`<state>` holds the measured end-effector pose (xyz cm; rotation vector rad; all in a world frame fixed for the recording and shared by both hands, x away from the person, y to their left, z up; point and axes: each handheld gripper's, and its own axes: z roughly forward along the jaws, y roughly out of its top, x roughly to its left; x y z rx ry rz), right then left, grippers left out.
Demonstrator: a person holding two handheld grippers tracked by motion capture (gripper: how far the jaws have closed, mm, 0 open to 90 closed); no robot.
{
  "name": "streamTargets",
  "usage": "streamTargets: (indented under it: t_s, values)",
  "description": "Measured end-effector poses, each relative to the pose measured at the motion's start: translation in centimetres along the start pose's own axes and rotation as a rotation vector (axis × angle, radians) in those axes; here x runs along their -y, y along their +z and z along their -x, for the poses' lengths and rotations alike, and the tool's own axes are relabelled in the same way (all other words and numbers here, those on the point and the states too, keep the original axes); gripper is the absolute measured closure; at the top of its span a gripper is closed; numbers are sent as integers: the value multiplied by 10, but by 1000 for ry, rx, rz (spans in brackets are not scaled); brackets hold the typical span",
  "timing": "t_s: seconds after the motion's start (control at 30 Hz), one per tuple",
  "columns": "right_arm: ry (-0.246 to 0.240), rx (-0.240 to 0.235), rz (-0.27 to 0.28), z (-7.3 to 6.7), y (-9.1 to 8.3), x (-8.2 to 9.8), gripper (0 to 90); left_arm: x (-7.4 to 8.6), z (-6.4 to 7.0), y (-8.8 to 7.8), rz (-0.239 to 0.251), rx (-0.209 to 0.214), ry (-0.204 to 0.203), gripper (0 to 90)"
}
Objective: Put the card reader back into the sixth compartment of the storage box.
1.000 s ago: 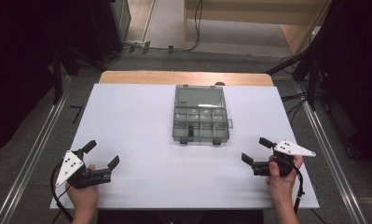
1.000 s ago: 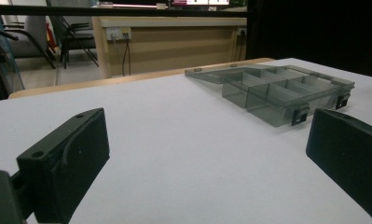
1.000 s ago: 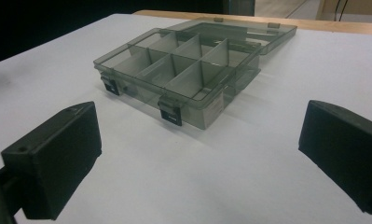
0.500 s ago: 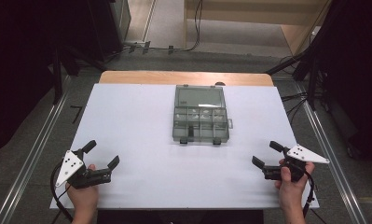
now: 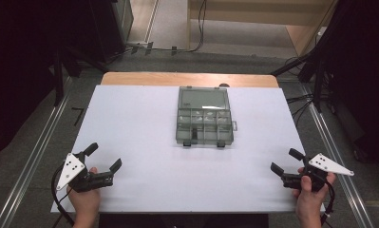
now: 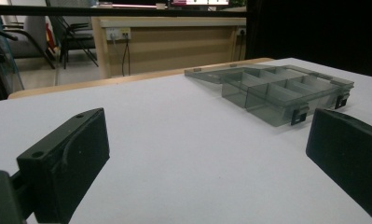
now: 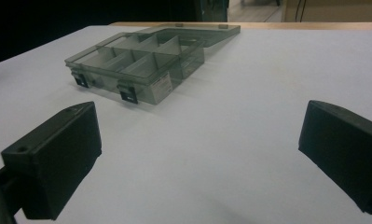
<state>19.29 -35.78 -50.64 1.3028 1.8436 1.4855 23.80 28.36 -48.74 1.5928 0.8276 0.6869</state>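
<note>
White table (image 5: 144,123): open organiser box (image 5: 204,121) centre, both grippers empty

I see a smoky grey, see-through compartment box (image 5: 204,121) with black latches at centre frame on my white table (image 5: 139,118), whose far edge is light wood. My left gripper (image 5: 103,157) and right gripper (image 5: 283,161) are black, each topped by a pale grey plate.

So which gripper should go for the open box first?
Hard to call, perhaps the right gripper: both are open at the near table edge, but the box lies right of centre, latches facing it. The left gripper looks farther off.
</note>
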Motion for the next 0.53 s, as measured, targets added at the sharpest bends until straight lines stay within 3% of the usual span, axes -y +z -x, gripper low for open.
streamTargets:
  t_s: [0.17,0.3,0.53]
  values:
    - [-5,25,7,9,-9,5,0,0,0,0,-1,-1,0,0]
    - [26,5,59,17,-16,8,0,0,0,0,-1,-2,0,0]
    - [29,12,51,17,-13,10,0,0,0,0,-1,-2,0,0]
